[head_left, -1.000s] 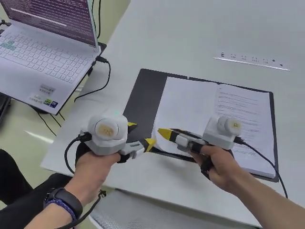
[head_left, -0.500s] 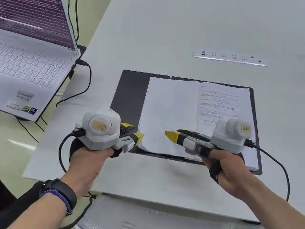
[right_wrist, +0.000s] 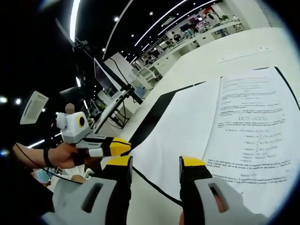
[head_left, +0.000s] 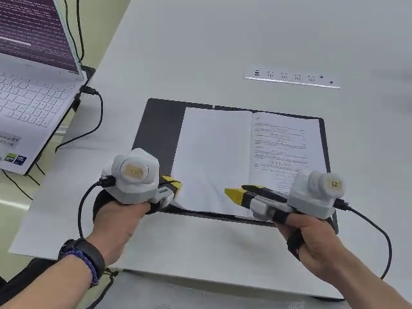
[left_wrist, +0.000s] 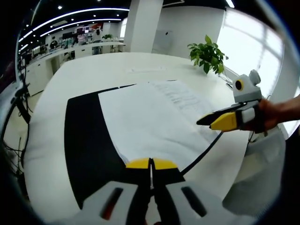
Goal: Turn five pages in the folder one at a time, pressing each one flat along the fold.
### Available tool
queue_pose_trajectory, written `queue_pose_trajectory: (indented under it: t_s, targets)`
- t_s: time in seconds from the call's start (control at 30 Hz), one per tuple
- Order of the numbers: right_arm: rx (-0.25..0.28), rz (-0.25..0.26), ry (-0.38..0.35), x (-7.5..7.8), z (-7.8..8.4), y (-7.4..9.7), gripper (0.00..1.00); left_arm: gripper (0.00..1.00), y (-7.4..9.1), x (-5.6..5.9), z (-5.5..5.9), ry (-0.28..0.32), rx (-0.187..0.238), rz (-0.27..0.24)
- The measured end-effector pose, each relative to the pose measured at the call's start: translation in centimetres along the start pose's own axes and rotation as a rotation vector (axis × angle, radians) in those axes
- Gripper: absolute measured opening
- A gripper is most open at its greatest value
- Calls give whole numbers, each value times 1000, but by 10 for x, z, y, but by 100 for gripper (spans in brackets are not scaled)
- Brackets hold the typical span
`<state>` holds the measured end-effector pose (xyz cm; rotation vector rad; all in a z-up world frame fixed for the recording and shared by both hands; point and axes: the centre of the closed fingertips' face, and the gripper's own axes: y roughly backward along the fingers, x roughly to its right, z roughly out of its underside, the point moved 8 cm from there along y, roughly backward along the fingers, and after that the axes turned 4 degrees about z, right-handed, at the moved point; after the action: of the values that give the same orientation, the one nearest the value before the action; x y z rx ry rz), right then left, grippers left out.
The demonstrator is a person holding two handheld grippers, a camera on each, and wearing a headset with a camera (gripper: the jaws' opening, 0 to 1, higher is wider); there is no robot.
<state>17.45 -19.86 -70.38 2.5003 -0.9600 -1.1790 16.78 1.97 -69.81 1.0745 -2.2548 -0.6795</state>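
Note:
A black folder [head_left: 154, 129] lies open on the white table, with a blank page [head_left: 209, 154] on the left and a printed page [head_left: 286, 151] on the right. My left gripper [head_left: 172, 187] is shut on nothing, its yellow tips [left_wrist: 151, 163] together at the folder's near edge by the blank page's lower left corner. My right gripper [head_left: 235, 193] is open and hovers over the bottom of the pages near the fold, pointing left. In its own view the right gripper [right_wrist: 155, 161] has a clear gap between its jaws and faces the left gripper [right_wrist: 119, 146].
A laptop [head_left: 26, 84] stands open at the far left, and its cable [head_left: 90, 122] trails toward the folder. A white power strip [head_left: 293, 78] lies beyond the folder. The table's front edge runs just behind both hands. A potted plant [left_wrist: 206, 54] stands far off.
The camera has swung, which shifts the scene leftward. The left gripper's yellow tips have come together at the folder's near edge. The right gripper has drifted rightward along the pages' bottom.

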Motion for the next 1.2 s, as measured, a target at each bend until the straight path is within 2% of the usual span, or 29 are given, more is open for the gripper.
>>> queue_pose_trajectory:
  t_s: [0.33, 0.4, 0.43, 0.47, 0.5, 0.67, 0.8, 1.0, 1.2]
  targets:
    - [0, 12, -16, 6, -1, 4, 37, 0, -10, -5, 23, 12, -95, -13]
    - [-7, 13, -9, 8, -1, 3, 36, 0, -11, -5, 31, -1, -134, -18]
    - [-12, 13, -5, 9, -1, 2, 36, 0, -12, -5, 37, -27, -175, -20]
    - [-14, 11, -4, 10, -2, 1, 36, 0, -13, -4, 33, -39, -128, -17]
    - [-14, 8, -1, 11, -3, 1, 36, 0, -13, -3, 34, -21, -141, -25]
    - [-15, 3, 18, 17, -11, -1, 32, 0, -12, -2, 31, -40, -158, -47]
    - [-3, 5, 31, 26, -24, -7, 27, 0, -13, -2, 31, -46, -168, -53]
    - [37, 32, 8, 44, -42, -17, 20, 0, -13, -4, 29, -26, -185, -47]
    - [61, 39, -10, 47, -52, -25, 17, 0, -14, -3, 29, -27, -185, -62]
